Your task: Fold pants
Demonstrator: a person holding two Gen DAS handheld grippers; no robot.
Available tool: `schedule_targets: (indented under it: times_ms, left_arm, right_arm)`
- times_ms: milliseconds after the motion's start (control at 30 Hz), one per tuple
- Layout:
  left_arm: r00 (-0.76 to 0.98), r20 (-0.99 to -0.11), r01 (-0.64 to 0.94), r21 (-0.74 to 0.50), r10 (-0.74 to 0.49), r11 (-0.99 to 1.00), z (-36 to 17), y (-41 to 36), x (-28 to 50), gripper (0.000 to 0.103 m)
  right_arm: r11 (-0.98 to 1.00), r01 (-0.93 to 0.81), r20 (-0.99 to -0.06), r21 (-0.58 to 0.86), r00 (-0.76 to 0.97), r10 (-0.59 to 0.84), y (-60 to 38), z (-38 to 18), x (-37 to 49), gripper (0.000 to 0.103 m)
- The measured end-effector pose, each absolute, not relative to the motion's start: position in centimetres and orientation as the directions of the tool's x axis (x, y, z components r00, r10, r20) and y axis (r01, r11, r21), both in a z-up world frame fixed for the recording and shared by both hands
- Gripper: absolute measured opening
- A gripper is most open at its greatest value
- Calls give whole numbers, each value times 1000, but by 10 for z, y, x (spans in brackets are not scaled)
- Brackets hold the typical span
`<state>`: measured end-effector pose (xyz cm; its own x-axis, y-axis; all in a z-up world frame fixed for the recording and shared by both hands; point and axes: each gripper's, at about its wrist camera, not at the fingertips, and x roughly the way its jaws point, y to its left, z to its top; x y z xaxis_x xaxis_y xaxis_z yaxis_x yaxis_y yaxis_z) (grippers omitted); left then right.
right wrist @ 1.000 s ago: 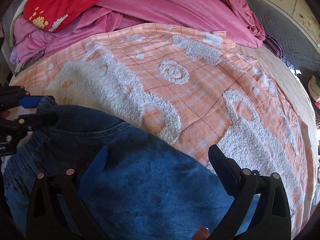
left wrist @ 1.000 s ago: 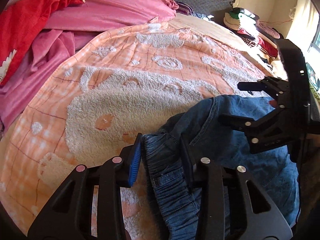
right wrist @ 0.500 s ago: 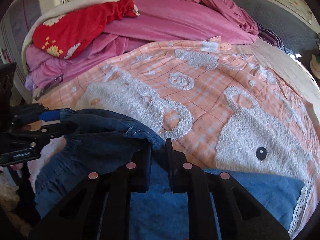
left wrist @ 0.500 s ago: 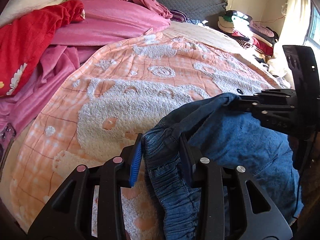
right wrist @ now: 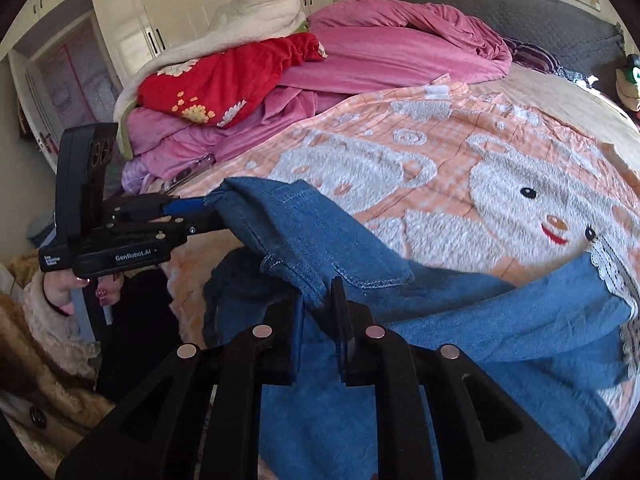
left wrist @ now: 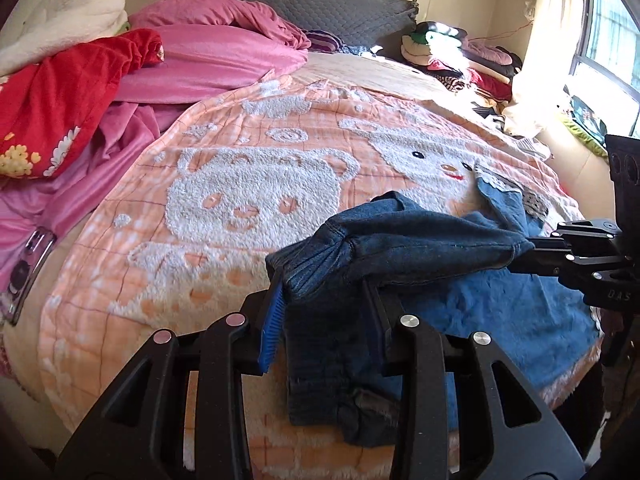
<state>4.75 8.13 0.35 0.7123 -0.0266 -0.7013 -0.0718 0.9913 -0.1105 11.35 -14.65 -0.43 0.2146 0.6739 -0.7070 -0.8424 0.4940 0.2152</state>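
L gripper, bottom centre of the left wrist view: fingers narrowed onto a thick bunch of dark denim, prob. the elastic waistband end of the pants; cloth fills the gap and hangs below it. R gripper, bottom centre of the right wrist view: fingers pinched nearly together on a stitched hem or band edge of the same pants, so both are holding cloth, not empty. Between the two grips the held edge runs as a taut-ish ridge, lifted off the bed; in the left wrist view it goes from lower centre out to the R gripper at mid right, and in the right wrist view from lower centre up to the L gripper at mid left. So the long axis of the held edge lies side to side across the person, w/ each gripper at one end and neither nearer the middle. Rest of the pants lies ahead of and below that edge, toward the centre right of both frames, flat on the peach bear blanket; a lace-trimmed leg end sits at far right. Can't tell for sure whether that spread part is one leg or both stacked. Judgement: the next move turns on carrying the lifted edge forward over the flat part, both ends level, toward the lace end.
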Motion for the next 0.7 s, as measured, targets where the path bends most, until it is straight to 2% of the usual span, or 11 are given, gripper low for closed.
schedule_targets:
  times_ms: [500, 700]
  left_arm:
    - [575, -818, -68, -72, -20, 995, -46, 70, 5, 28]
    - [606, -794, -137, -150, -37, 979, -20, 94, -24, 28]
  right_arm:
    - [533, -802, -777, 269, 146, 613, -156, -59, 57, 13]
    - [541, -795, -788, 274, 136, 601, -157, -72, 50, 15]
